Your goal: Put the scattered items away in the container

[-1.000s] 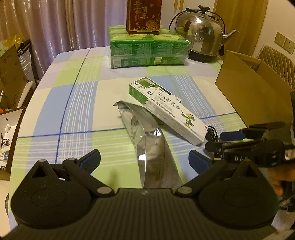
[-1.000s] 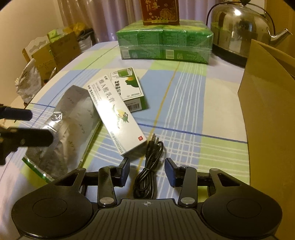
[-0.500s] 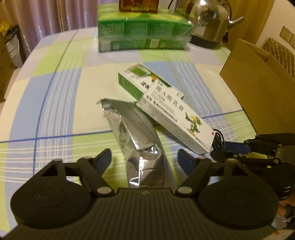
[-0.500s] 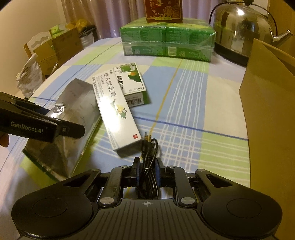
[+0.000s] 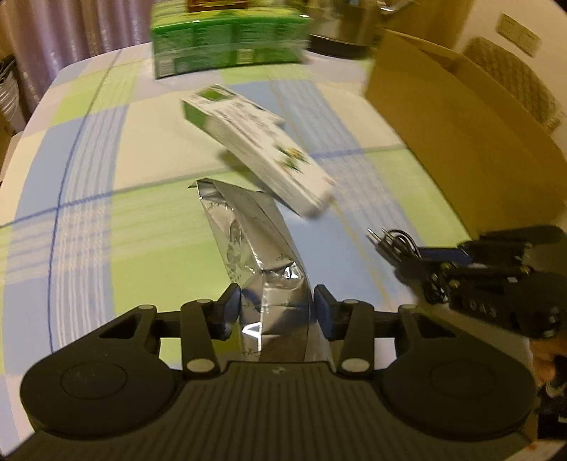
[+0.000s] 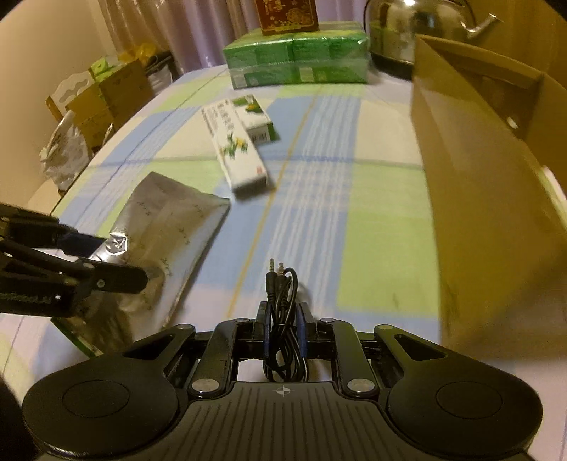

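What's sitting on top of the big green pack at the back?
A dark red box stands on the green pack. Its top is cut off, and its contents can't be seen.

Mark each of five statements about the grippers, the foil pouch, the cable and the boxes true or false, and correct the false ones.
1. The left gripper is shut on the silver foil pouch. True.
2. The right gripper is open and holds nothing. False: it is shut on the coiled black audio cable.
3. The long white box lies partly across the green-and-white box. True.
4. The cardboard box stands left of the right gripper. False: in the right wrist view it stands to the right.
5. The white box is already inside the cardboard box. False: it is still on the checked tablecloth.
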Available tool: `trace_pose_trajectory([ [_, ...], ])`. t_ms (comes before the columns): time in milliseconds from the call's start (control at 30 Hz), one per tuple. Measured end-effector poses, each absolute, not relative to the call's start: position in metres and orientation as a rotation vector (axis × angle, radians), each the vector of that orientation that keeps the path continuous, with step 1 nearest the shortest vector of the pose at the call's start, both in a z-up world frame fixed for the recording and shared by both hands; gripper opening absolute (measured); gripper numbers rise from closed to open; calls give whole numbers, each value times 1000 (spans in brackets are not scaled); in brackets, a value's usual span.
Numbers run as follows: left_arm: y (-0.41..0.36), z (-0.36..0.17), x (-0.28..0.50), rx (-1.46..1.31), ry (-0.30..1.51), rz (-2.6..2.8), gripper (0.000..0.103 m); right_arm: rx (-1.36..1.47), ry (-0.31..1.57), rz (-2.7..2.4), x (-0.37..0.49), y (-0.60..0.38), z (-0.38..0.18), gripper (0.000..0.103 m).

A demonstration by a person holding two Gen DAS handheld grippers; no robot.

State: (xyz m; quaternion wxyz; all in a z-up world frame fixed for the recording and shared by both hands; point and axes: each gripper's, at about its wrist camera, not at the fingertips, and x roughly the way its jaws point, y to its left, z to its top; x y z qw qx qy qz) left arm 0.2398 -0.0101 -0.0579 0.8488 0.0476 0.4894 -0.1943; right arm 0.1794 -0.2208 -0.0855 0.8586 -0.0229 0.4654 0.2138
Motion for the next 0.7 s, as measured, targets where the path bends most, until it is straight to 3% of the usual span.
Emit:
trace_pose_trajectory([
  [333, -43, -45, 162, 151, 1012, -487, 38, -59, 1002, 421, 131, -242, -83, 12],
  [467, -35, -44, 164, 105, 1025, -441, 46, -69, 982, 422, 128, -240, -80, 13],
  [567, -29, -42, 169, 90, 1033, -408, 52, -75, 982, 424, 127, -239, -82, 20],
  [633, -24, -42, 178, 60, 1047, -385, 60, -81, 984, 435, 126, -237, -84, 34],
  [700, -22, -43, 188, 51, 1060, -366, 62, -89, 982, 443, 125, -236, -86, 37],
])
